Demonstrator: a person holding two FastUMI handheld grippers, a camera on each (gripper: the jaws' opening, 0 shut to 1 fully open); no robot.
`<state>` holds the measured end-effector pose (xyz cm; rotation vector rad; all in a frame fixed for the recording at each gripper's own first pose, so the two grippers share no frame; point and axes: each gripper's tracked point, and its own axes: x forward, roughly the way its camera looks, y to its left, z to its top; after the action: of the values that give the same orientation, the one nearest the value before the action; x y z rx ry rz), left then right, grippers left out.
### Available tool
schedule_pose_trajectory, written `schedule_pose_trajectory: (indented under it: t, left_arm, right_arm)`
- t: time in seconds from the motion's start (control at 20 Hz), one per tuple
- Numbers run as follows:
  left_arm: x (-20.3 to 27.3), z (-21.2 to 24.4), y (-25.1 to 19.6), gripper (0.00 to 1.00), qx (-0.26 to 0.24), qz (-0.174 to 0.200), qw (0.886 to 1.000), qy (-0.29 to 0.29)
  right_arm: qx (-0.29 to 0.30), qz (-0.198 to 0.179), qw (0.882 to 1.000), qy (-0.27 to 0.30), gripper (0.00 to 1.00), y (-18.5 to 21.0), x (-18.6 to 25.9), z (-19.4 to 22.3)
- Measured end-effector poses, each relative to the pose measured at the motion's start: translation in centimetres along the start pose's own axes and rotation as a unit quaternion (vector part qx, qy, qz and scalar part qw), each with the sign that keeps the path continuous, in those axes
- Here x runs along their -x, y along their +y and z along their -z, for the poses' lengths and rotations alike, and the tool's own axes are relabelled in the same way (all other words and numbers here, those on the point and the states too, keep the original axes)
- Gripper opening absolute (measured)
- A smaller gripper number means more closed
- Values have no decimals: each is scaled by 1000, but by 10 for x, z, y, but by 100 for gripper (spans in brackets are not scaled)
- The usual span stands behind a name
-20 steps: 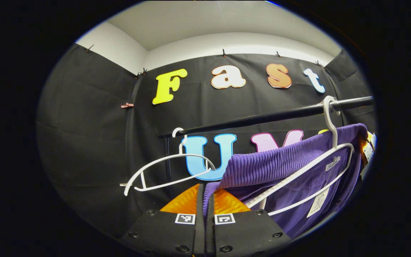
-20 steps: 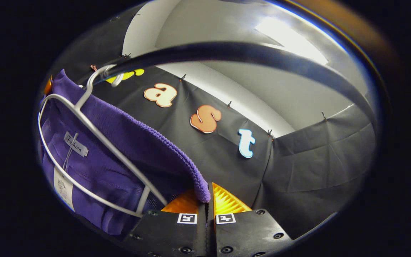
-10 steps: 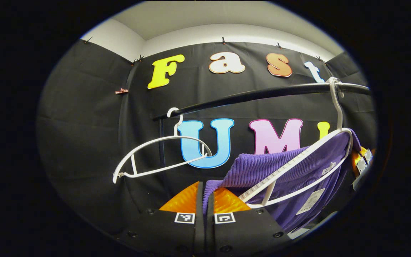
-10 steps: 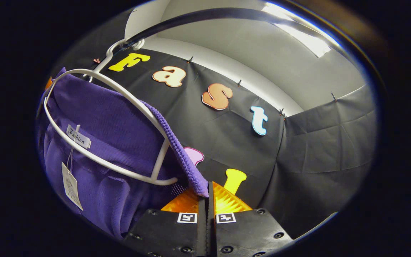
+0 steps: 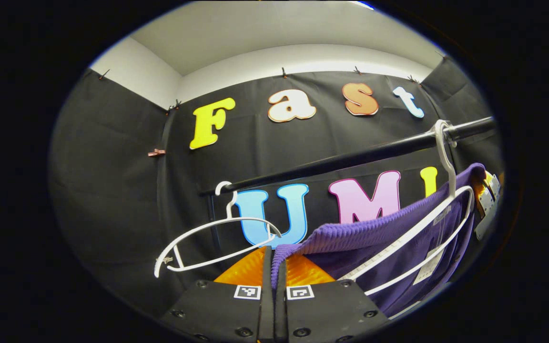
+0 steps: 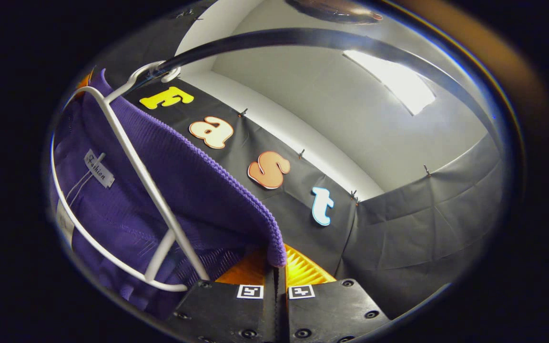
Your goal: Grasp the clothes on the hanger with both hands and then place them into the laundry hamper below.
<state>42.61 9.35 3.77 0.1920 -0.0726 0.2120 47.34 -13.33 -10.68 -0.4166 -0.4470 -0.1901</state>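
Note:
A purple ribbed garment [image 5: 379,238] hangs on a white hanger [image 5: 441,209] whose hook rides on the black rail [image 5: 350,159]. In the left gripper view my left gripper [image 5: 274,259] is shut on the garment's knitted edge, which comes out from between its fingers. In the right gripper view the same purple garment [image 6: 179,181] lies over the white hanger [image 6: 136,166], and my right gripper [image 6: 277,262] is shut on its other ribbed edge. At the far right of the left gripper view the other gripper [image 5: 486,195] shows beside the garment.
An empty white hanger [image 5: 217,238] hangs on the rail to the left of the garment. The black rail [image 6: 331,40] arcs close overhead in the right gripper view. White tags [image 6: 98,169] dangle inside the garment's collar.
Both grippers have stayed shut on the garment's edges. The garment dipped half a second ago and has risen back against the hanger; the rail sits lower in the left gripper view.

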Motion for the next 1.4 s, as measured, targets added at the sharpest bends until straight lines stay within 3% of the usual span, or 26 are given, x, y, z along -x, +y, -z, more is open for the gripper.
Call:
schedule_pose_trajectory:
  t: [0.15,0.3,0.4,0.8,1.0,1.25,1.4]
  left_arm:
    - [-5,19,-12,6,22,26,999,16]
    - [0,30,-16,5,51,35,997,35]
    - [6,30,-11,6,43,27,998,34]
    - [54,87,24,5,40,-9,996,85]
    - [83,109,12,6,41,0,993,107]
    - [120,116,-12,5,65,30,990,123]
    - [140,105,-36,6,89,57,986,126]
  right_arm:
    - [-34,-42,996,74,5,26,7,53]
    - [-76,-79,986,128,5,51,45,82]
    - [-91,-93,979,155,5,62,70,86]
    - [-145,-146,960,192,5,87,150,39]
    - [-165,-168,952,195,5,94,171,5]
    - [-205,-197,934,214,5,105,199,-37]
    - [-238,-222,918,227,5,108,214,-65]
